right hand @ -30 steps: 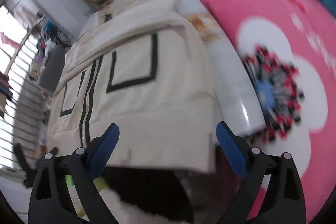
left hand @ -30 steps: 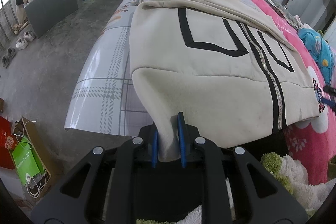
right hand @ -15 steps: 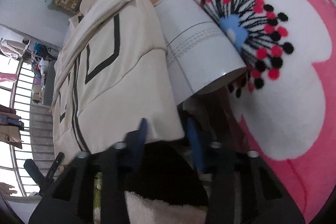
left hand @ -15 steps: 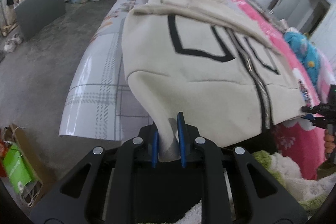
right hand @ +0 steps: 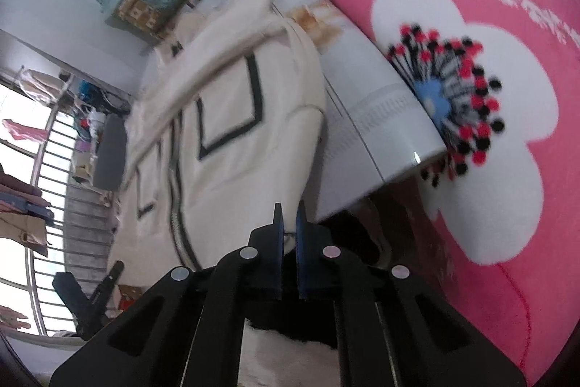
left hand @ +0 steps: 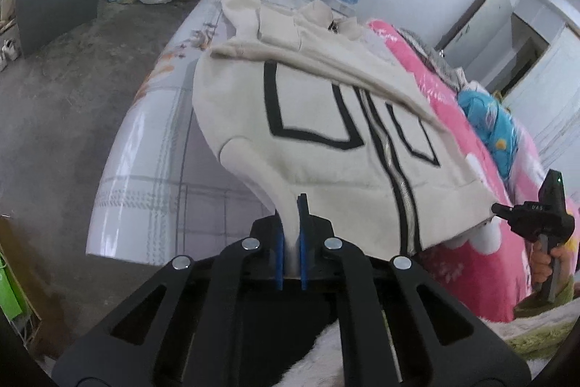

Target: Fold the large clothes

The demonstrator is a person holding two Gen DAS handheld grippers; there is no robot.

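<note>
Both corners are pinched: the left gripper [left hand: 291, 234] is clamped on the cream jacket [left hand: 326, 140] hem at lower centre, and the right gripper [right hand: 288, 234] is clamped on the opposite hem corner. The jacket lies zipped and flat along the bed [left hand: 159, 147], sleeves apparently laid across its upper part. The bottom-up body fold looks still to come.

Cream jacket [left hand: 326, 147] with black rectangle outlines, pink blanket [right hand: 471, 24] with white flower, blue fingers [left hand: 303, 242]
</note>
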